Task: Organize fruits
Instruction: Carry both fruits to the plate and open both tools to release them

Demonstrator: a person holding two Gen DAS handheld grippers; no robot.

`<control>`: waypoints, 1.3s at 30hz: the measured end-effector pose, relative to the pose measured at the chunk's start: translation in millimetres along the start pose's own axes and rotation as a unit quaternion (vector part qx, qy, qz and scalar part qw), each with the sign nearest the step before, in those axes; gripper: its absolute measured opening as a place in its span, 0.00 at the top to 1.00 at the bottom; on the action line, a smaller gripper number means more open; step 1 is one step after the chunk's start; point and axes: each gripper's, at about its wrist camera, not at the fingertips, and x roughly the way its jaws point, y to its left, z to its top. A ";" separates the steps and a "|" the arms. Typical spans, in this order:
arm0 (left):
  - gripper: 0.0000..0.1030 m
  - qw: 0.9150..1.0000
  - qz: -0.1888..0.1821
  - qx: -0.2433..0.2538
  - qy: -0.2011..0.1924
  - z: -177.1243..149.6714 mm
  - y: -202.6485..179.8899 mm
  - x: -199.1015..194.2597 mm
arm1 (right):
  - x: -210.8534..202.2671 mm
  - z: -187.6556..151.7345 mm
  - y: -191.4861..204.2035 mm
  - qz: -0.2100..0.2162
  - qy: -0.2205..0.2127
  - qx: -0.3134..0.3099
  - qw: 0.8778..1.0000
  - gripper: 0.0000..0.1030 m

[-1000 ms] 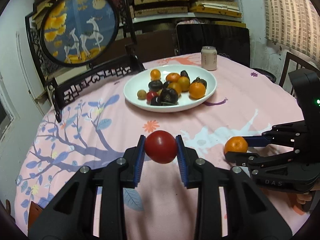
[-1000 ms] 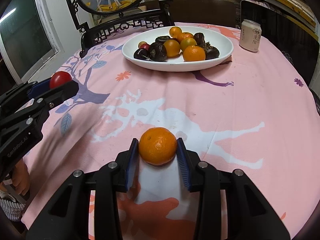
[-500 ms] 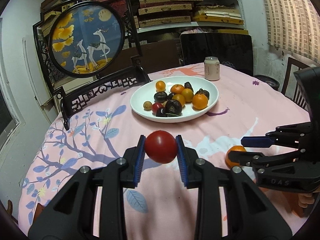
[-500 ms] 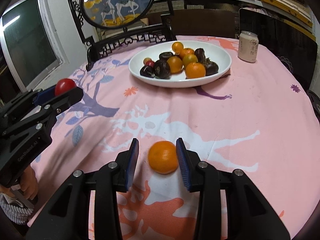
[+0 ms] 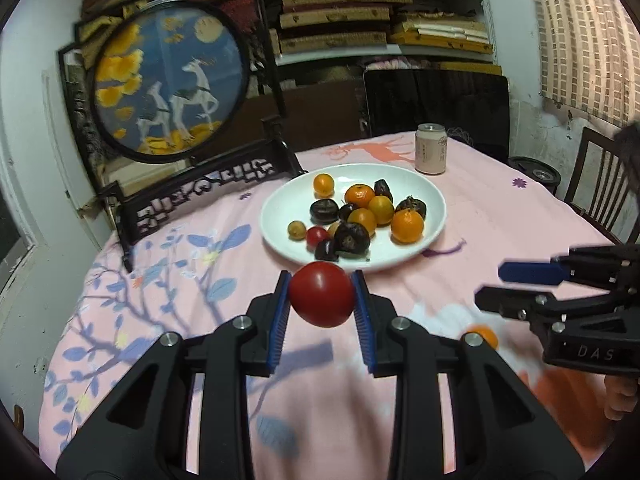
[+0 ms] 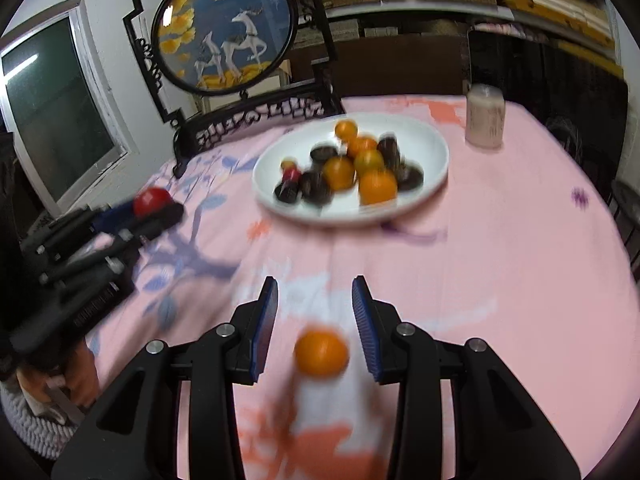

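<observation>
The left gripper (image 5: 321, 280) is clamped on the red tomato (image 5: 322, 300). Both blue pads press its sides, and it hangs clear of the pink tablecloth (image 5: 224, 240). The grip sits across the fruit's widest part, likely so the round, smooth skin cannot roll out while it is carried. From the tomato, the white plate (image 5: 352, 174) lies at 12 o'clock, near but not under it. It already holds a heap of oranges and dark fruits, so it looks like the collecting place, with bare room at its 10 o'clock side.

The right gripper (image 6: 315, 282) grips nothing. Its jaws stand a little apart and the pads touch no fruit. The loose orange (image 6: 321, 354) lies on the tablecloth below and behind the fingertips, at 6 o'clock from them in the right wrist view. From the left wrist view it shows at 4 o'clock of the tomato, partly hidden behind the left gripper's own frame. That view is blurred, so whether the orange is rolling cannot be told.

The orange is probably the next fruit to fetch, and the jaws would need to widen before coming down over it. A drink can (image 5: 430, 149) stands at 1 o'clock beyond the plate, apart from the fruit and out of the way.
</observation>
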 end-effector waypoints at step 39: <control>0.68 0.992 -0.039 -0.088 0.082 64.3 19.5 151.3 | 87.4 77.2 -34.0 -0.040 -0.009 0.005 0.999 0.63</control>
